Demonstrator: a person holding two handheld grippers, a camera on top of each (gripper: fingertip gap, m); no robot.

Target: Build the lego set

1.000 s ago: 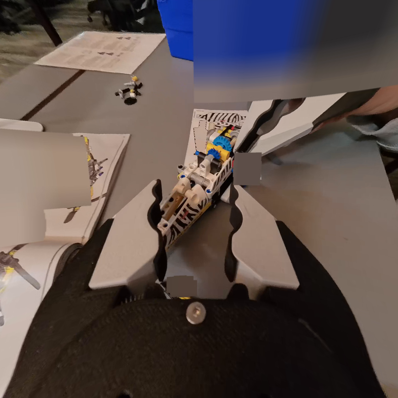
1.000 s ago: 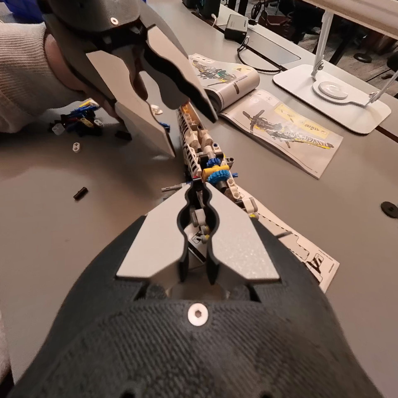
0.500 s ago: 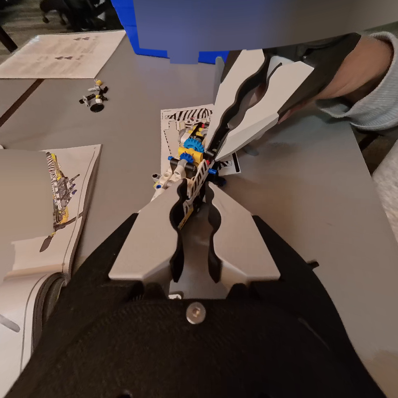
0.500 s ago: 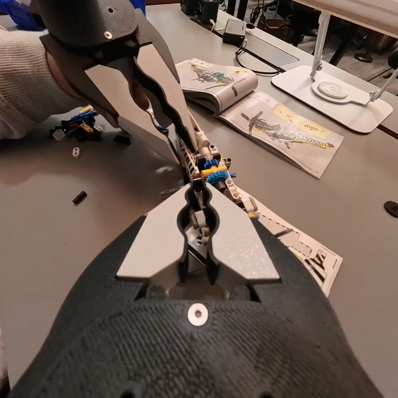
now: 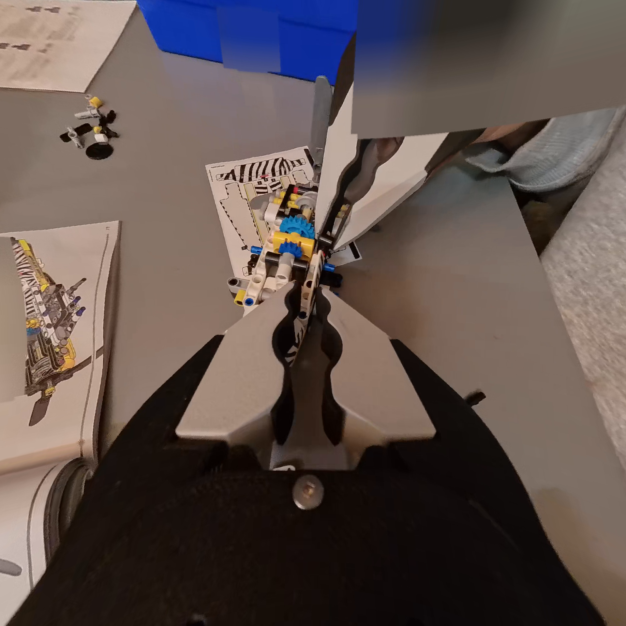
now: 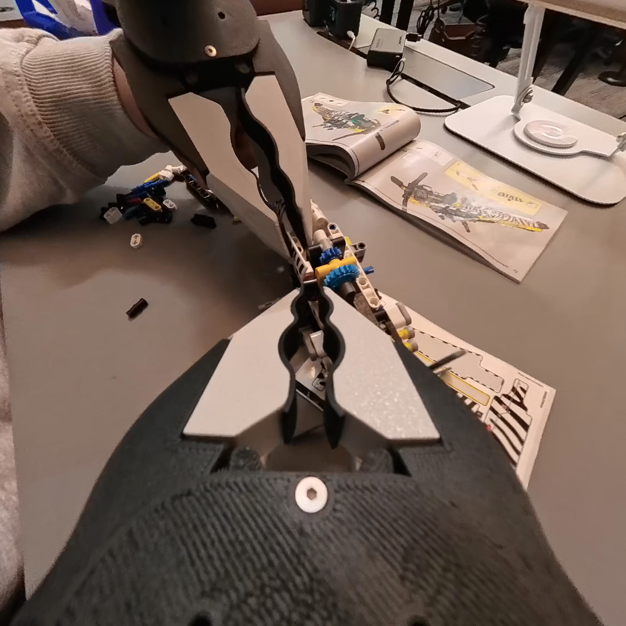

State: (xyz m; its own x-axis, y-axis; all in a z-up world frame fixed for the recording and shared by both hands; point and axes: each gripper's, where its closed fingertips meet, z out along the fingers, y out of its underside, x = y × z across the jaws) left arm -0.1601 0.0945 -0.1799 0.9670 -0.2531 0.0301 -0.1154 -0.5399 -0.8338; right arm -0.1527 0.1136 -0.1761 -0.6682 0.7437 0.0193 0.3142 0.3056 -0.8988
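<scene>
Lengthwise, lego model (image 5: 288,257) spans both grippers' jaws.

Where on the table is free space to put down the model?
Bare table lies left of the model, with only one black pin there. Crowded: loose parts farther back, manual and sticker sheet on the right.

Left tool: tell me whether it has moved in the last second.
Yes. The left tool has swung down toward the model and closed on its striped side, judged against the open booklet.
</scene>
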